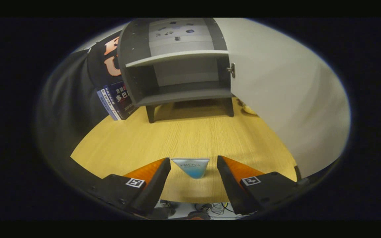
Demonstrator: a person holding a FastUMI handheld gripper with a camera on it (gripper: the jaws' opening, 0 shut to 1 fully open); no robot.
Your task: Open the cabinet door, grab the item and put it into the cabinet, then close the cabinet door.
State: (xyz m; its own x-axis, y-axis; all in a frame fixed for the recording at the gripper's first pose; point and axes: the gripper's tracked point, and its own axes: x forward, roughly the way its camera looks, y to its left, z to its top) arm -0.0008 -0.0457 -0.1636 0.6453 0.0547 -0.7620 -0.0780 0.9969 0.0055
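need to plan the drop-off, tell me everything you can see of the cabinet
The cabinet is a small dark grey box that looks like laminated board, standing upright on short legs at the far side of the wooden table, well beyond the hand-held gripper. Its pale door is swung wide open on a metal hinge. One lighter shelf splits it into two compartments, both empty. Books lean beside its other side.

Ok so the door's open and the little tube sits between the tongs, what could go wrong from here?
1. The tongs are open around the tube, not pressing it; closing off-centre could tip it or pinch it crooked.
2. The tube stands near the table edge, so a nudge might send it off.
3. The open cabinet door juts toward the approach path and could be clipped.
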